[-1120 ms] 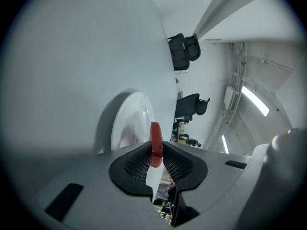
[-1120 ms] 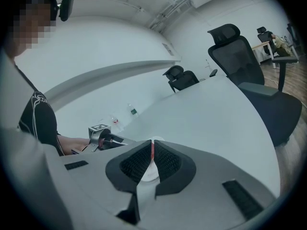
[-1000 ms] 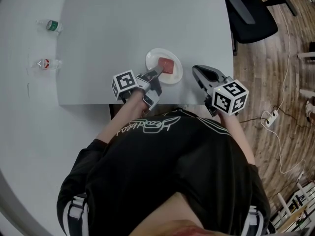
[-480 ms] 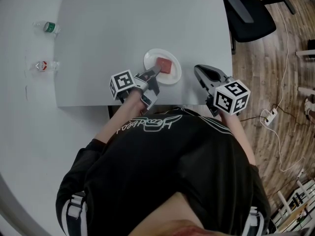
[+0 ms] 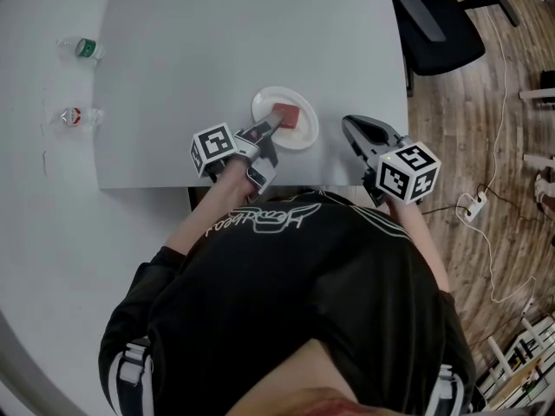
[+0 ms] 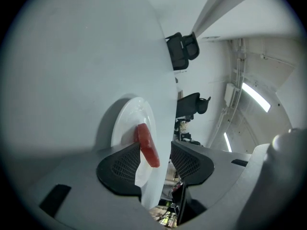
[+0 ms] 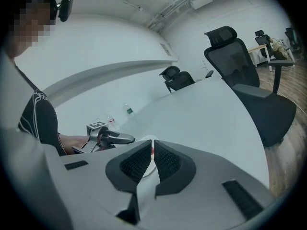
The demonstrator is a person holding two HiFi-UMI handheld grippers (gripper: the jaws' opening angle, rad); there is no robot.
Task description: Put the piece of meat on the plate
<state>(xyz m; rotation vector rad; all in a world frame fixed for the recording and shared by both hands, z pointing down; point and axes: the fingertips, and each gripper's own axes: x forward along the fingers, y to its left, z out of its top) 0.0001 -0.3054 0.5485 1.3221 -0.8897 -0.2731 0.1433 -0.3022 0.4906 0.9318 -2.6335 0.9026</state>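
Two down-tilted grippers: left gripper (image 5: 274, 123) jaws just opening around piece of meat (image 5: 289, 115) on plate (image 5: 303, 138), right gripper (image 5: 347, 122) closed, empty.

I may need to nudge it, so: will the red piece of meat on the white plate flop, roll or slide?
The piece of meat holds a flat slab shape, so probably stiff. Lying flat, it is unlikely to roll. The plate looks smooth, so it may slide.

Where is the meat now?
In the head view the meat lies on the plate near the front edge of the table, mid-frame, between the jaws of the left tool, which have just been opening.
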